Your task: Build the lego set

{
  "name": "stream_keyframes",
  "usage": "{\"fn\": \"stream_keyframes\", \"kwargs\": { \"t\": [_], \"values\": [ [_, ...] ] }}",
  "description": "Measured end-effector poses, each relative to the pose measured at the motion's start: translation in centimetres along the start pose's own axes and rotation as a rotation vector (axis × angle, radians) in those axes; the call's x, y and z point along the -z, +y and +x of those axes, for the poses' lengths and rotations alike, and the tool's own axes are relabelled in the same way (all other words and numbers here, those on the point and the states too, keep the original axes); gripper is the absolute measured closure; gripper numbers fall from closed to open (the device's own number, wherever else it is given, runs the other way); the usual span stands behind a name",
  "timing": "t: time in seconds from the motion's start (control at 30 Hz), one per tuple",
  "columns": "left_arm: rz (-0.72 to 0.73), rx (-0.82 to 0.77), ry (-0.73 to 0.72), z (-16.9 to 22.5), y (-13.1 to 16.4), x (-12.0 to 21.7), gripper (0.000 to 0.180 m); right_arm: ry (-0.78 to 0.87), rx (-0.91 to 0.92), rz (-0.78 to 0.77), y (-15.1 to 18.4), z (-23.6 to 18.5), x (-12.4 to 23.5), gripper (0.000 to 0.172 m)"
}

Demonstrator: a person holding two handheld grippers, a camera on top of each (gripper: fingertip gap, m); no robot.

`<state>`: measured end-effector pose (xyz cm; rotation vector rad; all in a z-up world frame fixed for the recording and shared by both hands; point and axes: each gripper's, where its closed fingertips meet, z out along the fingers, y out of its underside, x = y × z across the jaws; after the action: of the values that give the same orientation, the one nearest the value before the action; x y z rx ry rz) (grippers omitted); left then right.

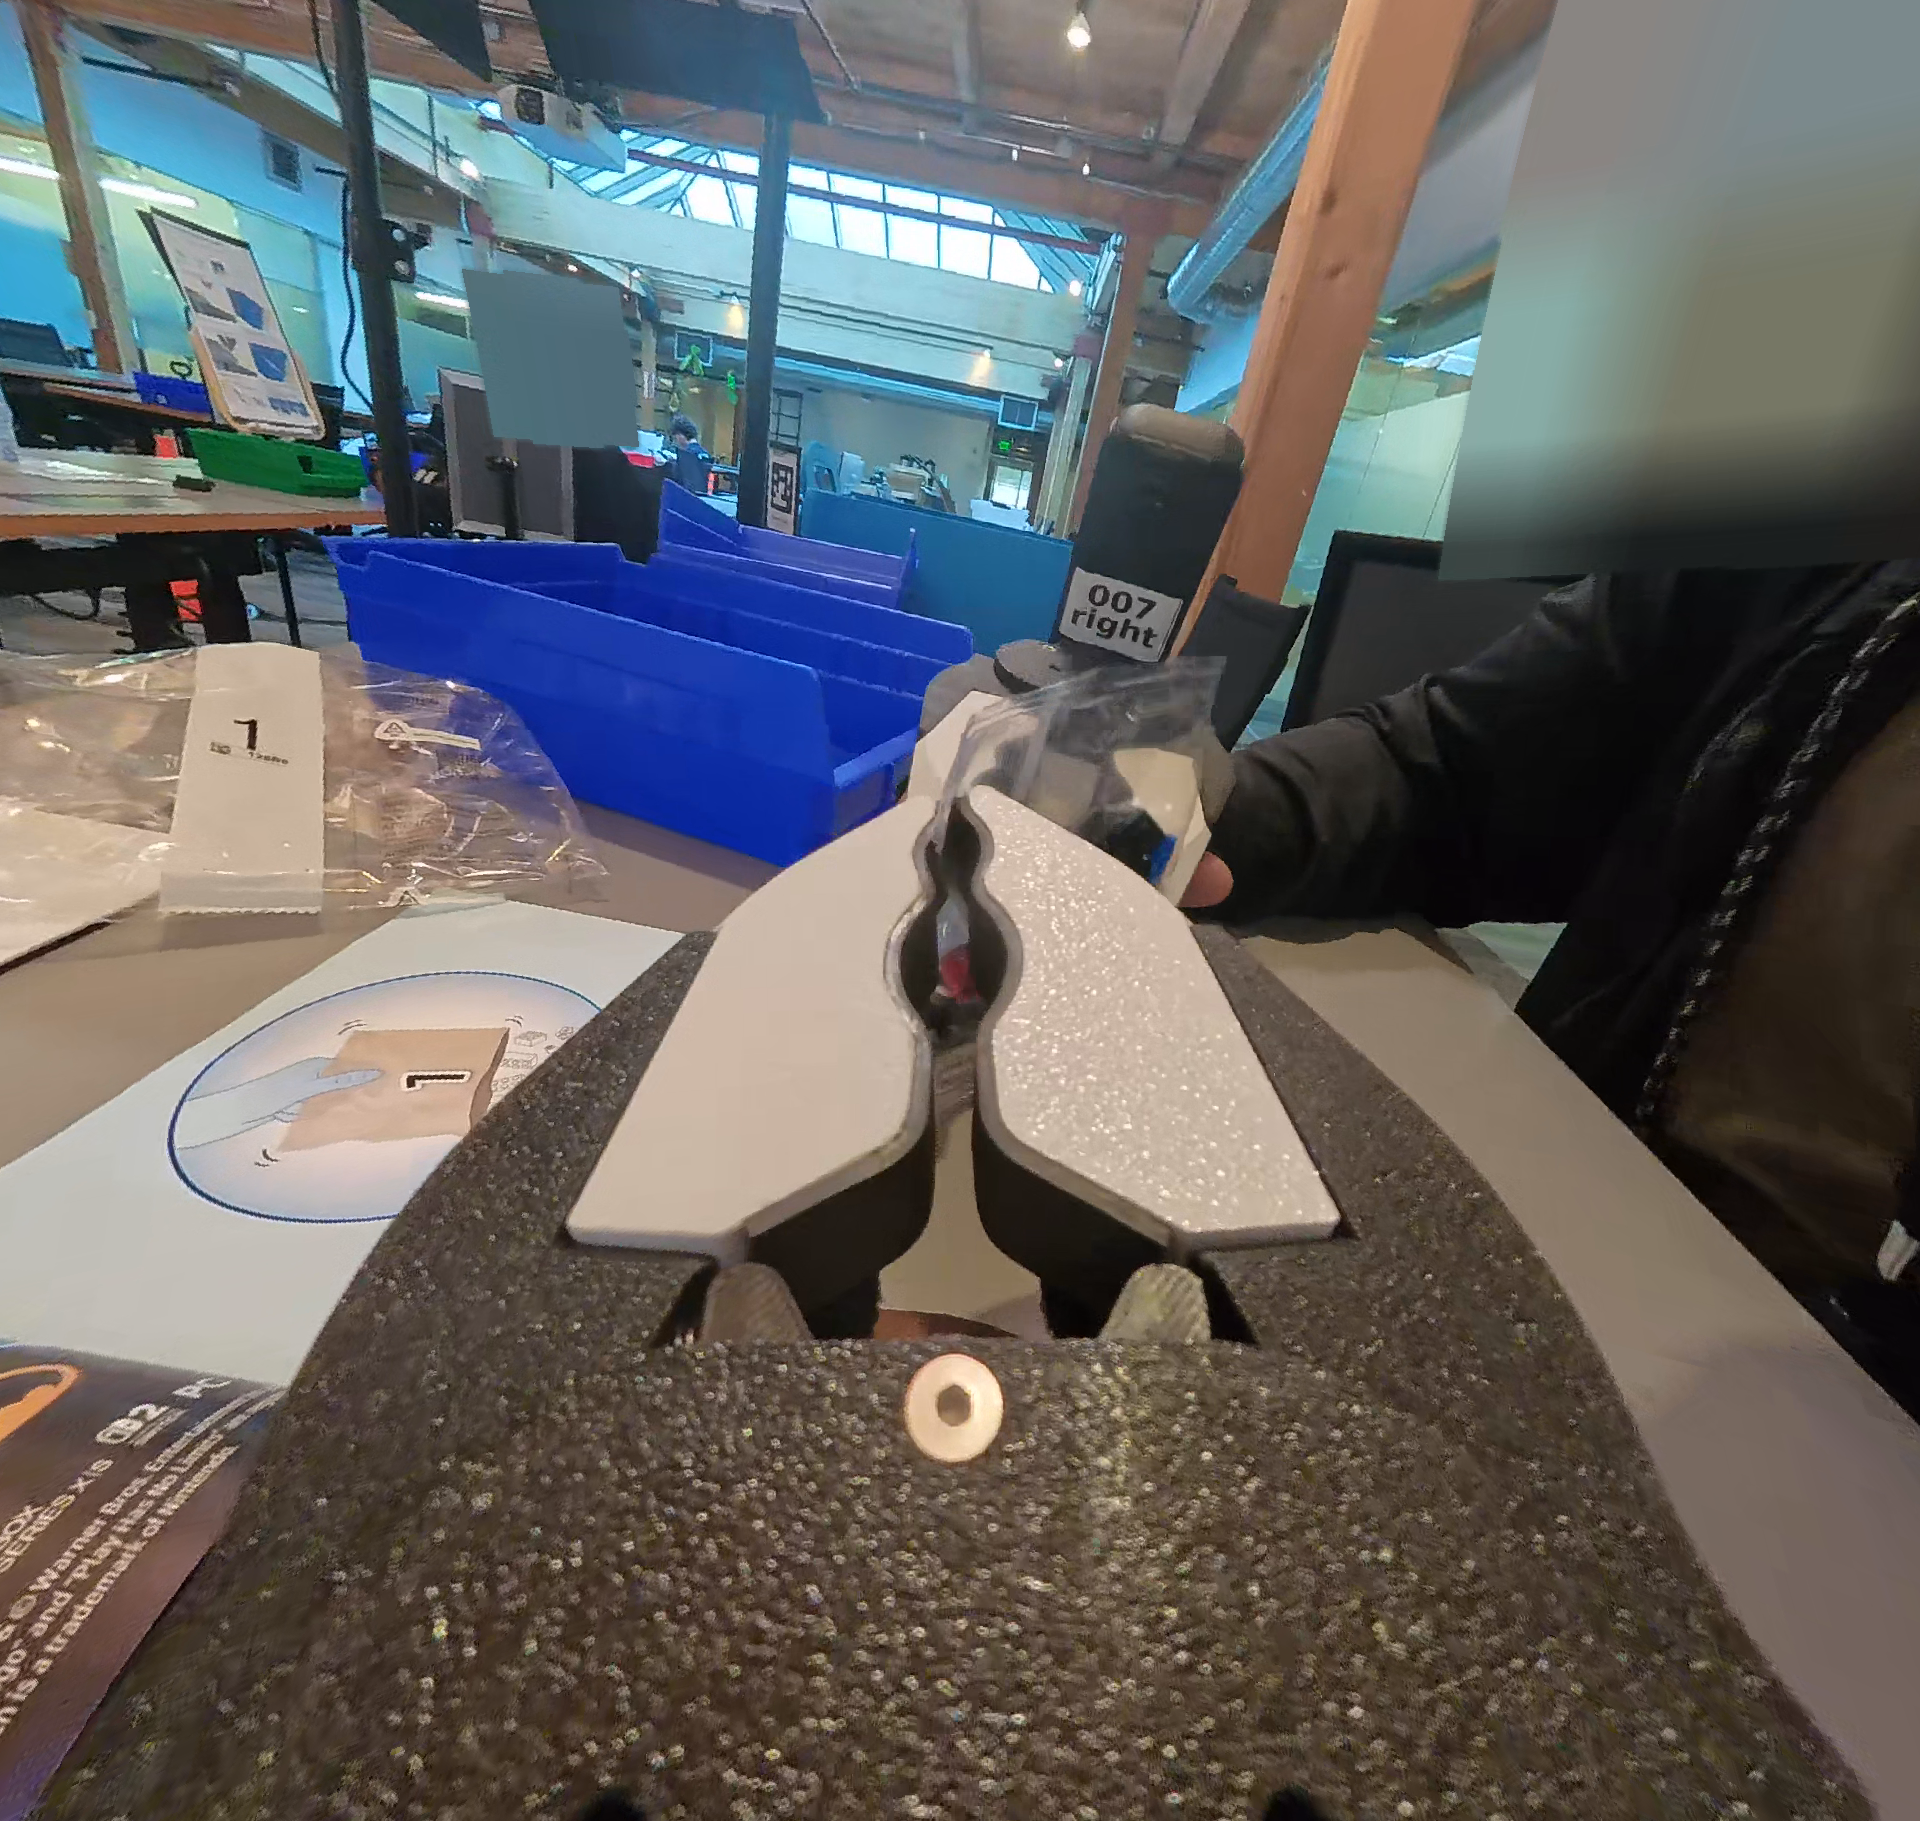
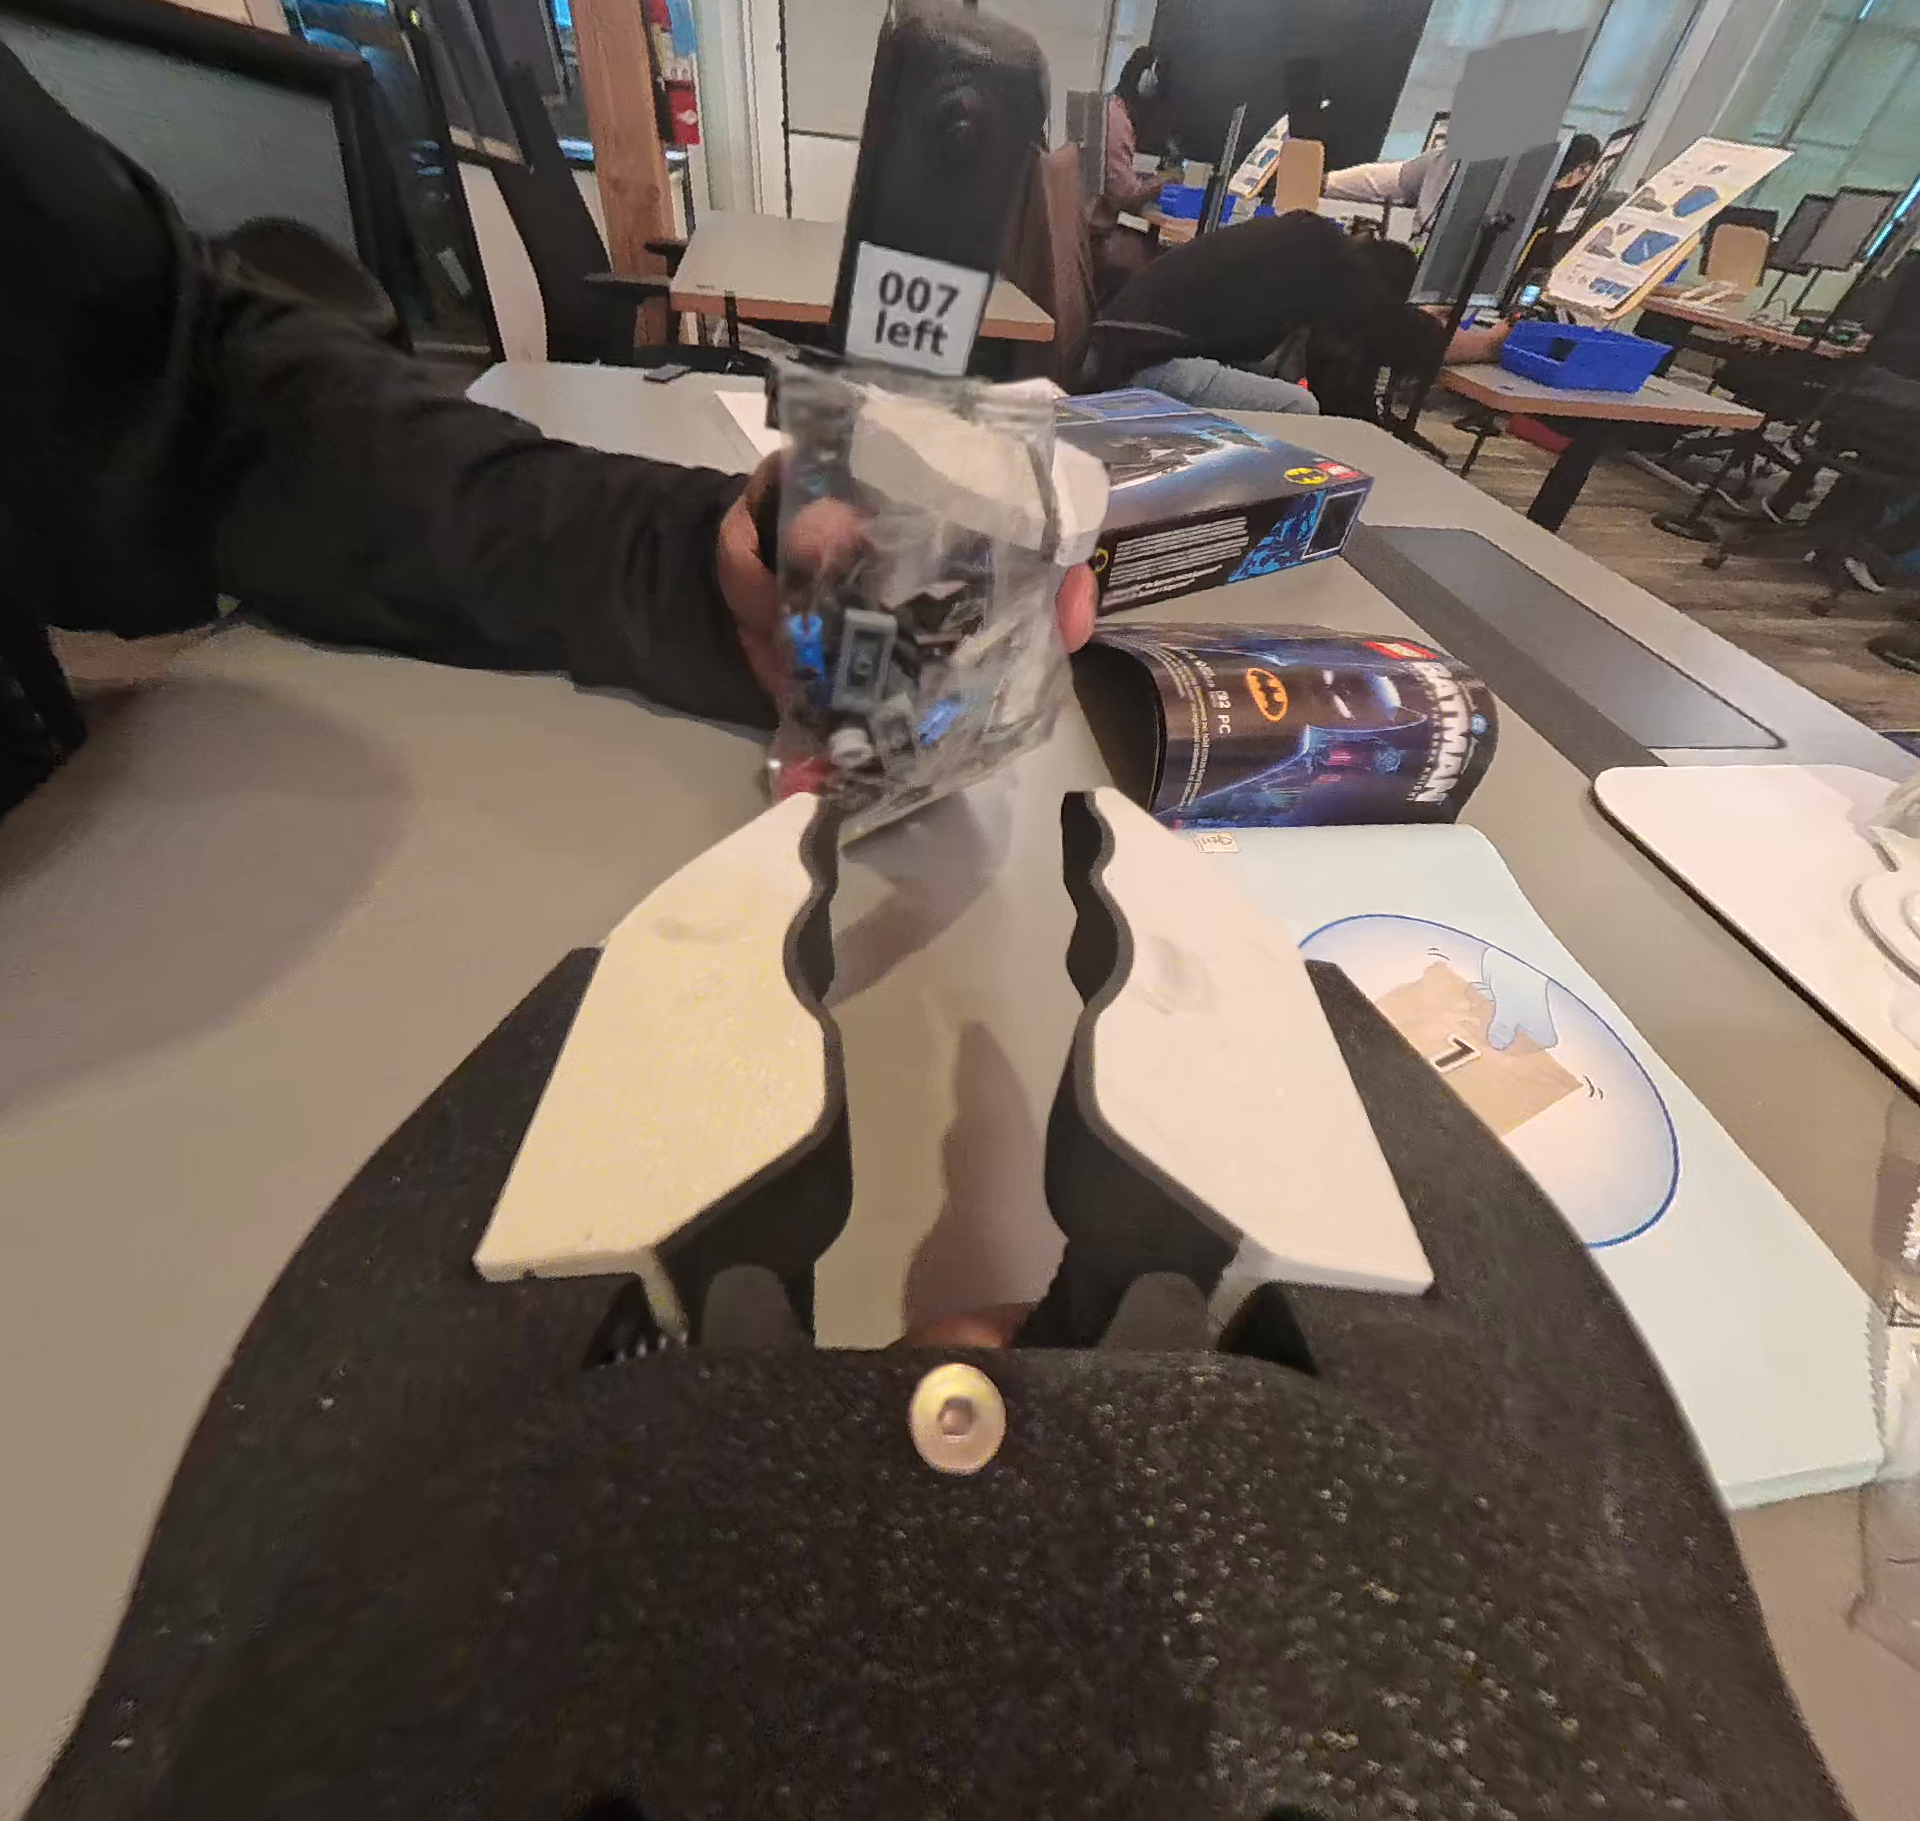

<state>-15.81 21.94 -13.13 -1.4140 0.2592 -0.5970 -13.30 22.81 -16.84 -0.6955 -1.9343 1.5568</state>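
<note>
One clear bag (image 2: 914, 618), contents blurred, pinched by left gripper (image 1: 951, 815).

A grey worktop (image 2: 312, 940) carries everything. On it at twelve o'clock in the right wrist view lies a dark printed box (image 2: 1226, 514), with a curled dark printed sleeve (image 2: 1299, 722) just before it. A pale blue instruction sheet (image 2: 1558, 1148) lies at three o'clock. Blue bins (image 1: 644, 691) and an empty clear bag (image 1: 312, 784) lie at ten o'clock in the left wrist view.
</note>
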Motion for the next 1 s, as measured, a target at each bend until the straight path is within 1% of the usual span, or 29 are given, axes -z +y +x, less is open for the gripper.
{"fn": "stream_keyframes", "kwargs": {
  "t": [0.2, 0.4, 0.43, 0.53, 0.6, 0.63, 0.7, 0.77, 0.8, 0.83, 0.9, 0.93, 1.0],
  "values": [
    [-0.054, -0.081, -0.001, 0.9, 0.7, -0.6, 0.18, -0.043, 0.062, -0.008, 0.0, -1.5, -0.5, 0.12],
    [-0.072, -0.091, -0.002, 1.0, 0.9, -0.8, 0.18, -0.025, 0.092, 0.051, -0.7, -1.4, -0.2, 0.121],
    [-0.076, -0.087, -0.008, 0.8, 1.0, -0.8, 0.18, -0.018, 0.092, 0.064, -0.9, -1.3, -0.1, 0.125],
    [-0.091, -0.066, -0.045, 0.2, 1.1, -1.0, 0.18, -0.007, 0.091, 0.103, -1.3, -1.0, 0.3, 0.143],
    [-0.095, -0.052, -0.062, -0.2, 1.2, -1.0, 0.18, 0.027, 0.088, 0.118, -1.5, -0.4, 0.5, 0.158],
    [-0.097, -0.049, -0.064, -0.2, 1.2, -1.0, 0.18, 0.05, 0.09, 0.126, -1.6, -0.1, 0.5, 0.163],
    [-0.096, -0.049, -0.068, -0.3, 1.2, -1.0, 0.18, 0.069, 0.08, 0.13, -1.6, 0.3, 0.6, 0.166],
    [-0.088, -0.044, -0.103, -0.7, 1.1, -0.9, 0.18, 0.102, 0.057, 0.125, -1.6, 1.0, 0.6, 0.167],
    [-0.083, -0.037, -0.13, -1.1, 1.0, -0.8, 0.174, 0.122, 0.045, 0.12, -1.5, 1.3, 0.7, 0.167],
    [-0.076, -0.028, -0.155, -1.5, 0.9, -0.7, 0.164, 0.145, 0.033, 0.111, -1.4, 1.8, 0.7, 0.167],
    [-0.055, -0.005, -0.202, -2.4, 0.7, -0.5, 0.15, 0.196, -0.005, 0.086, -1.0, 2.7, 0.8, 0.167],
    [-0.042, 0.006, -0.224, -2.8, 0.5, -0.3, 0.145, 0.225, -0.034, 0.073, -0.8, 3.2, 0.8, 0.167],
    [-0.025, 0.029, -0.249, -3.3, 0.4, -0.1, 0.14, 0.28, -0.124, 0.045, -0.2, 4.3, 0.9, 0.167]
  ]
}}
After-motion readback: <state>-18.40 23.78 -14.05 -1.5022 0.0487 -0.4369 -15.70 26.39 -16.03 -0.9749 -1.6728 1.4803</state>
